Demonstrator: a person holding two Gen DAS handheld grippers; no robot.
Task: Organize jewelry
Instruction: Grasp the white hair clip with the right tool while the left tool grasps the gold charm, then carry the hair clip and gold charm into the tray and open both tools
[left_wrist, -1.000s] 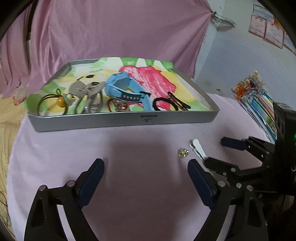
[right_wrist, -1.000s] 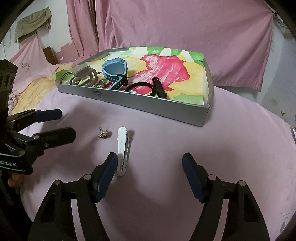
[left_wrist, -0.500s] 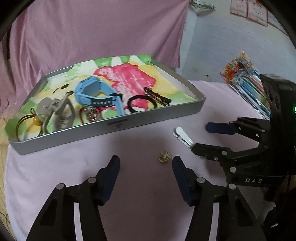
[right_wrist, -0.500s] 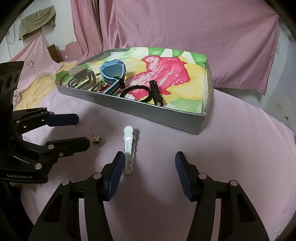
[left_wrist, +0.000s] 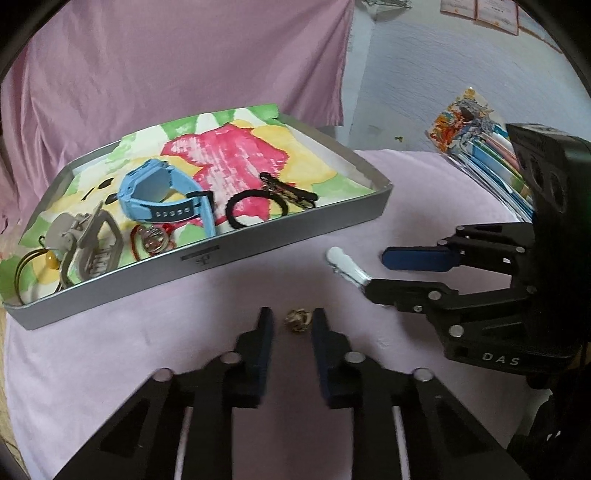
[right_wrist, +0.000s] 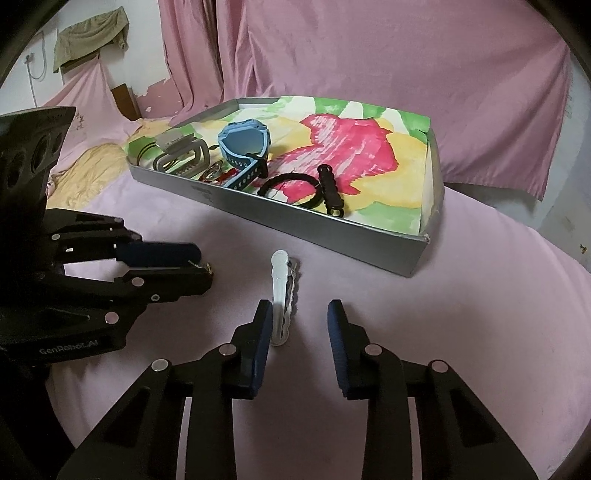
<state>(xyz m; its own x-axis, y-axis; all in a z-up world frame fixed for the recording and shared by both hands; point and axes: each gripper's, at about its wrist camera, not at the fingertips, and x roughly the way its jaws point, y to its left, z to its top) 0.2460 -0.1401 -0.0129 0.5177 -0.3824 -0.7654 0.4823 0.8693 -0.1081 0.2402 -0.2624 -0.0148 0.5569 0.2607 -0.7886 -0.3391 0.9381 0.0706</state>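
Both grippers have narrowed, the left gripper (left_wrist: 292, 324) now bracketing the charm (left_wrist: 296, 320) with a slim gap, the right gripper (right_wrist: 298, 314) half-open beside the clip (right_wrist: 282, 291); both remain outside the tray (left_wrist: 207, 258), which already holds several pieces.

Grey metal tray (left_wrist: 236, 258), lining painted pink, yellow, green. Light-blue plastic watch (left_wrist: 162, 199). Black elastic hair tie (left_wrist: 251, 208). White scalloped hair clip (right_wrist: 282, 295). Pale pink tablecloth (right_wrist: 461, 295).

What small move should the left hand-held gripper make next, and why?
Probably close the left hand-held gripper fully: the small gold trinket lies on the pink cloth between its narrowed jaws, apparently not yet pinched, still outside the tray.
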